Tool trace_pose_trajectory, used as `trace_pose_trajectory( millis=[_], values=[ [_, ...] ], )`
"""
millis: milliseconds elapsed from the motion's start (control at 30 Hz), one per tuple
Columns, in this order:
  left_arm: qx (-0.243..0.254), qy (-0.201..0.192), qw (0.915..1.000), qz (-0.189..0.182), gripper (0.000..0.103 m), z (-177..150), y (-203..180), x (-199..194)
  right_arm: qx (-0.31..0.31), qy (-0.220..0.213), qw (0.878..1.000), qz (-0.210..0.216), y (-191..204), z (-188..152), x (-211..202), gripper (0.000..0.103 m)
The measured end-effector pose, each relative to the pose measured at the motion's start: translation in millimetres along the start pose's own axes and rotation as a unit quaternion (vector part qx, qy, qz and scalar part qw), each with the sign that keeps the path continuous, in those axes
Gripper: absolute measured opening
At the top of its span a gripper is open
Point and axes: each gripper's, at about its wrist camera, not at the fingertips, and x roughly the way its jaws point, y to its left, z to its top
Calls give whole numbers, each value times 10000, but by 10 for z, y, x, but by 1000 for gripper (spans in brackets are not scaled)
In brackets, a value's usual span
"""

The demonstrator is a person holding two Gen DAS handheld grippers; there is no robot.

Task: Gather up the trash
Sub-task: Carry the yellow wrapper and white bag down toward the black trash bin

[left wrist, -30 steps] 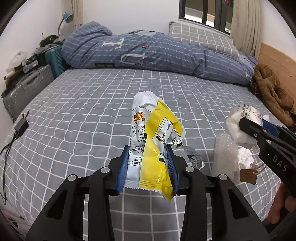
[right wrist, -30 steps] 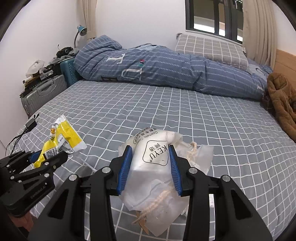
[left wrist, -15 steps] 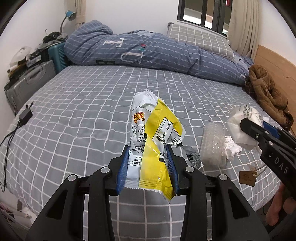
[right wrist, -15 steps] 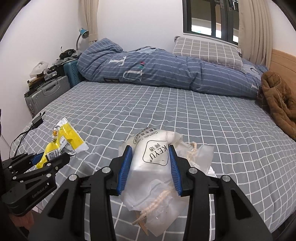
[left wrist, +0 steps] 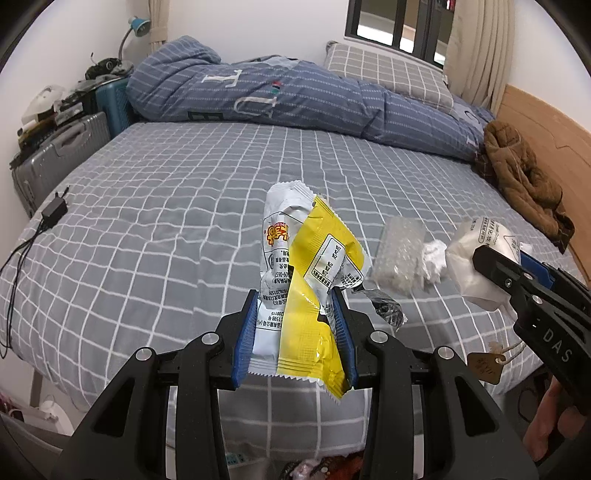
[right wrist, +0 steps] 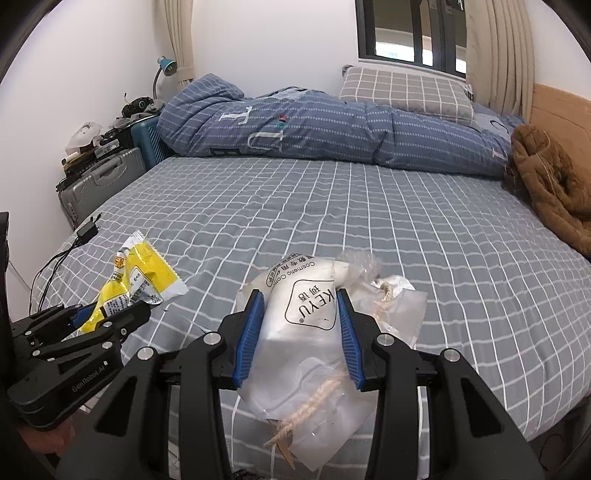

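Above the bed (left wrist: 155, 206), at six o'clock, left hand-held gripper (left wrist: 295, 332) pinching light, crinkly, slippery snack wrappers (left wrist: 306, 266) mid-body; right hand-held gripper (right wrist: 299, 332) pinching soft cotton-pad bag (right wrist: 303, 310) likewise; loose bubble wrap (left wrist: 399, 254) best taken edgewise.

A home bedroom: made bed (left wrist: 184, 206), rumpled duvet (right wrist: 332, 136), pillow (right wrist: 406, 92), curtained window (right wrist: 410, 33).
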Motion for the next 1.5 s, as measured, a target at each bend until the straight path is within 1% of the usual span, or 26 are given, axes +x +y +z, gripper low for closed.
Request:
trace_pose_trajectory(
  millis=[300,667,933,1200,1500],
  values=[
    [8,145,9999,-31,37,-297,-45,-132,72,152,9998,-55,-38,-309,-192,39],
    [-29,196,9998,-81,37,-598,-49,-396,-6,164,9998,-128,61,-636,-499,39],
    [-51,339,9994,-80,37,-862,-66,-508,28,218,9997,-110,104,-833,-675,39],
    [10,601,9982,-27,37,-1169,-97,-496,195,531,9984,-54,36,-1142,-720,39],
    [12,917,9958,-41,37,-1513,-143,-498,332,826,9959,-188,-63,-1498,-784,39]
  ],
)
